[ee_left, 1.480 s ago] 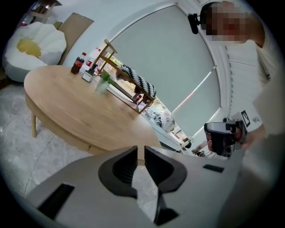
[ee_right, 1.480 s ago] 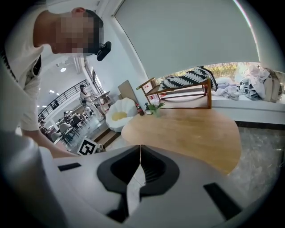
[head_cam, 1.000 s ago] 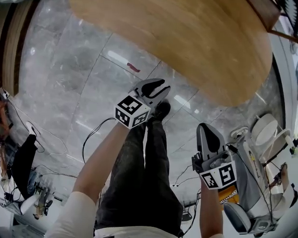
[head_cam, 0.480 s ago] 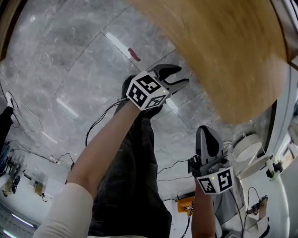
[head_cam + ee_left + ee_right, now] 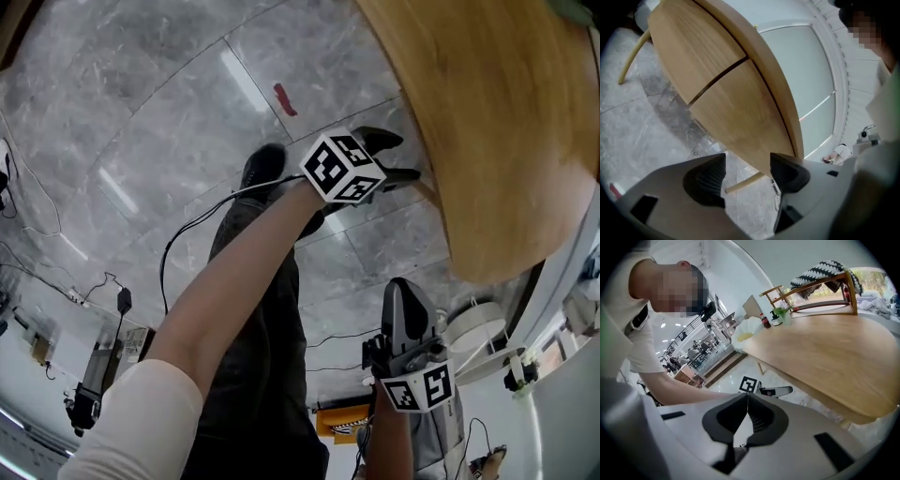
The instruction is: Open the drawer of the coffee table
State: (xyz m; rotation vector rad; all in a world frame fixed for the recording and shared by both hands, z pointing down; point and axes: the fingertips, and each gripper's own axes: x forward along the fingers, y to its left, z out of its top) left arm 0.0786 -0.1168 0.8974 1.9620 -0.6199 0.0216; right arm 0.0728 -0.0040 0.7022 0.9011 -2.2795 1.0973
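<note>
Drawer fronts (image 5: 736, 117) of the coffee table (image 5: 497, 122) stand at 12 o'clock from the left gripper (image 5: 747, 171). Its jaws are opening and nothing is between them. The right gripper (image 5: 403, 291) is pressed together and empty. No handle shows, so I think the jaws may slip on the smooth wood, or drag the whole table. Count: one table, two fronts, two legs (image 5: 740, 183), two grippers.
</note>
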